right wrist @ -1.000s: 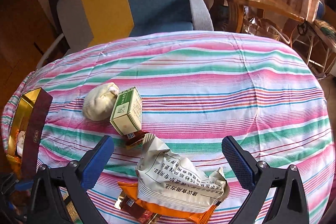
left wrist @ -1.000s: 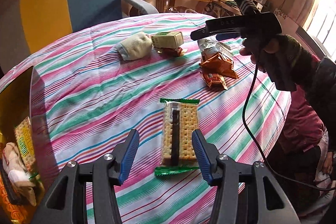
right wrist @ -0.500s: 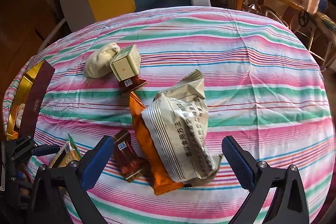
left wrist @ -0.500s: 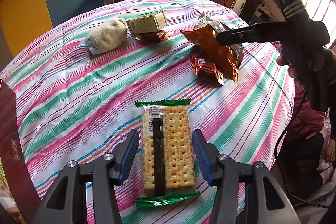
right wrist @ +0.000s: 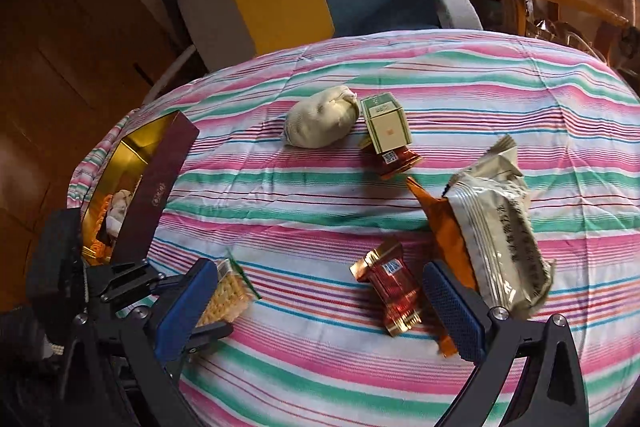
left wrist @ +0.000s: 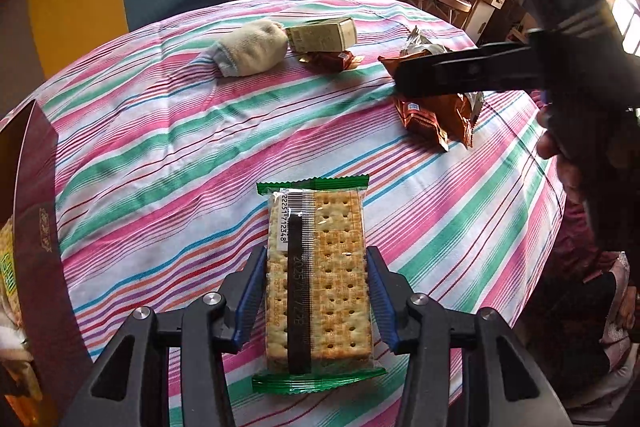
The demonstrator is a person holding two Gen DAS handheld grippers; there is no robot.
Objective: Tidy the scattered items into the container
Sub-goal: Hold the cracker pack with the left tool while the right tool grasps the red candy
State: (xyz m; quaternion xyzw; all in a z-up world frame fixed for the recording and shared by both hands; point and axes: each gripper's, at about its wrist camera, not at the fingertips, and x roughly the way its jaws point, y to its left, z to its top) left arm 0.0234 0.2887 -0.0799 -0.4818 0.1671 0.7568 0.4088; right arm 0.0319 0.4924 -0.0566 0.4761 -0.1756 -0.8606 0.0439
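Between the left claw (left wrist: 316,301) fingers: a clear, green-ended pack of square crackers (left wrist: 318,281), lying flat on the striped-cloth worktop (left wrist: 160,147).
Its jaws are closing, pads at the pack's long sides. The right claw (right wrist: 324,311) gapes empty over a small red-gold sachet (right wrist: 394,287); the maroon box (right wrist: 154,193) stands at the worktop's left edge.

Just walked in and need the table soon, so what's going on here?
A person is clearing snacks off the striped tablecloth into a gold-lined box at the table's edge. The left tool is closing around a cracker pack lying flat. The right tool hangs open over a small red packet. A rolled sock, a green carton and a beige bag are not yet in the box.
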